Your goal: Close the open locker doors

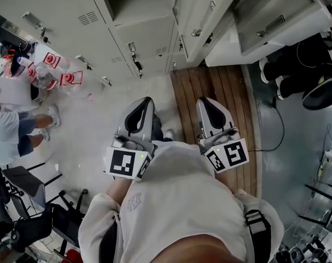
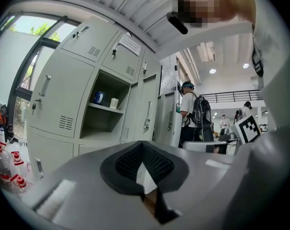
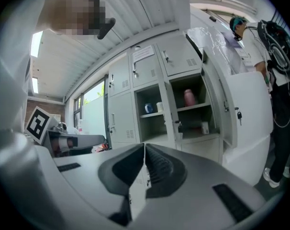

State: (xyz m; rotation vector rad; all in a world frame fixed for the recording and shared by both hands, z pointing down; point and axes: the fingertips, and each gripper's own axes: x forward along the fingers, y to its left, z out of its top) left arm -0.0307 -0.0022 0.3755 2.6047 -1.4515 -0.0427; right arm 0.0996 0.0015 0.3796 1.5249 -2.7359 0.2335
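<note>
Locker doors [image 1: 204,10] at 12 o'clock hang open, two at least, so nothing looks done yet, and left gripper [image 1: 141,111] and right gripper [image 1: 209,109] both have jaws pressed together on nothing.

two grippers [image 1: 146,102] [image 1: 204,102], two open lockers [image 3: 150,123] [image 3: 193,116]

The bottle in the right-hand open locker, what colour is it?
Pink. The bottle shows best in the right gripper view.
</note>
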